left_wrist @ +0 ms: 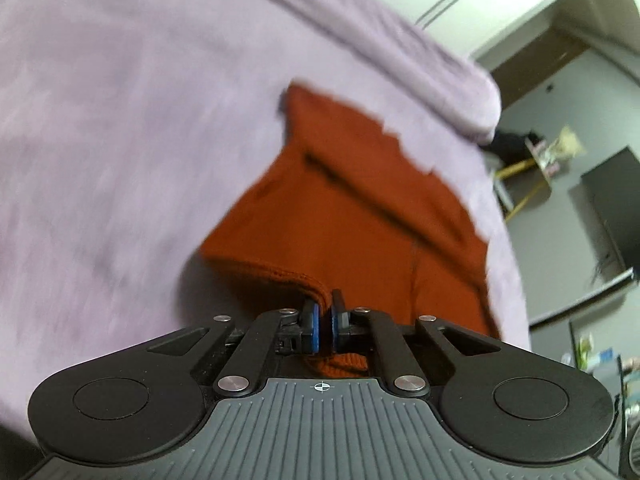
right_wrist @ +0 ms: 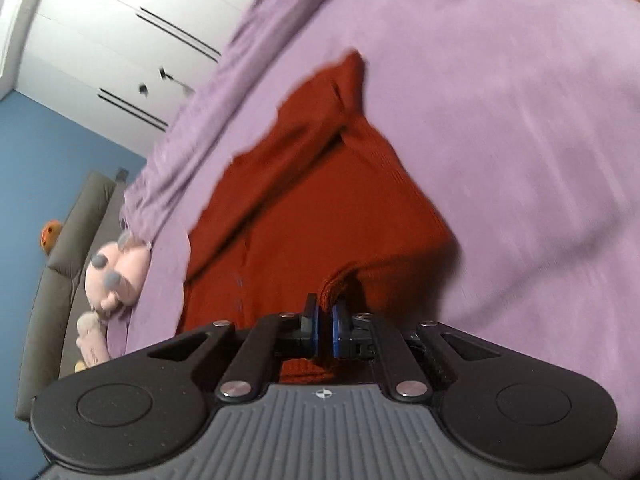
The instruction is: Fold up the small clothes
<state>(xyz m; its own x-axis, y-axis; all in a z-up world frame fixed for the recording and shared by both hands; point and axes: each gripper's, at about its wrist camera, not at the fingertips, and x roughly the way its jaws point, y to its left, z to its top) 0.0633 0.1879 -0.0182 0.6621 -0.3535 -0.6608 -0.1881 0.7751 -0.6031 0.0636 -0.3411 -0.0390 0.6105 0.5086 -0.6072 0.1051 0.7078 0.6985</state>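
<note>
Left gripper [left_wrist: 325,310] and right gripper [right_wrist: 324,312] each pinch hem of rust sweater [left_wrist: 360,216]; sweater ahead partly folded, sleeves in; lengthwise fold pending.

a: what's my left gripper [left_wrist: 325,314] got?
b: i see its blue fingers [left_wrist: 313,322] pinched tight on the hem of the rust-orange knit garment [left_wrist: 360,216].
a: and the rest of it?
b: it trails away over the lilac bedspread [left_wrist: 120,120], blurred; a grey room shows at right.
</note>
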